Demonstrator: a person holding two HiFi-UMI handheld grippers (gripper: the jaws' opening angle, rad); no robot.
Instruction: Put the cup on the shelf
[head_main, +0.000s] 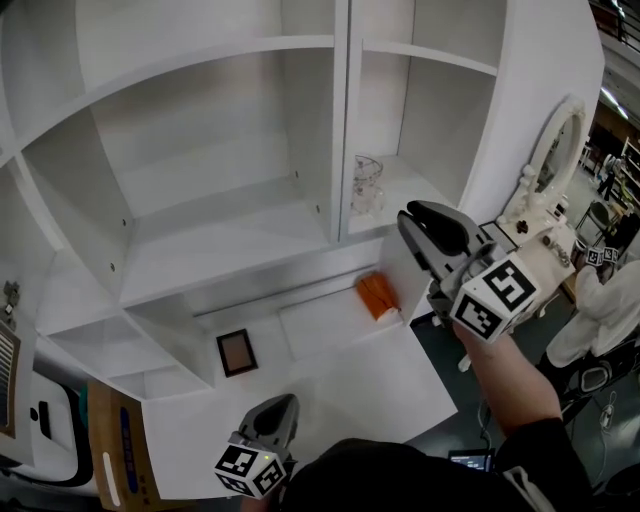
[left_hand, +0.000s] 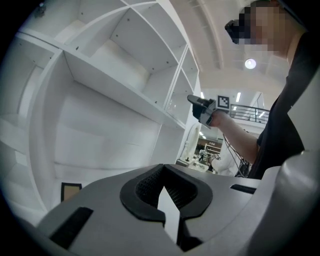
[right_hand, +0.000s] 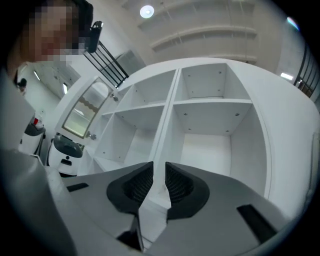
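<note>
**Desk:** Report the position of the task item.

**Operator:** I see the clear glass cup (head_main: 367, 185) standing upright on a board of the white wooden shelf unit (head_main: 200, 250). It is in the right-hand column, just beside the vertical divider. Neither tool touches it.

**Desk:** Report the right tool.

**Operator:** The right gripper (head_main: 412, 222) is raised in front of the shelf unit, to the right of the cup and apart from it. In the right gripper view, the right gripper's (right_hand: 159, 167) jaws stand with a narrow gap between them, and I see only the shelf divider behind that gap. It holds nothing.

**Desk:** Report the left tool.

**Operator:** The left gripper (head_main: 283, 402) is held low, close to my body and over the white desk surface (head_main: 330, 385). In the left gripper view, the left gripper's (left_hand: 162, 169) jaw tips meet at the front. It is closed with nothing between the jaws.

**Desk:** List other items in the work area.

**Operator:** A small orange block (head_main: 377, 296) lies on the desk surface under the cup's compartment. A small dark-framed brown square (head_main: 236, 352) lies to its left. A white-framed oval mirror (head_main: 545, 160) stands at the right of the shelf unit.
</note>
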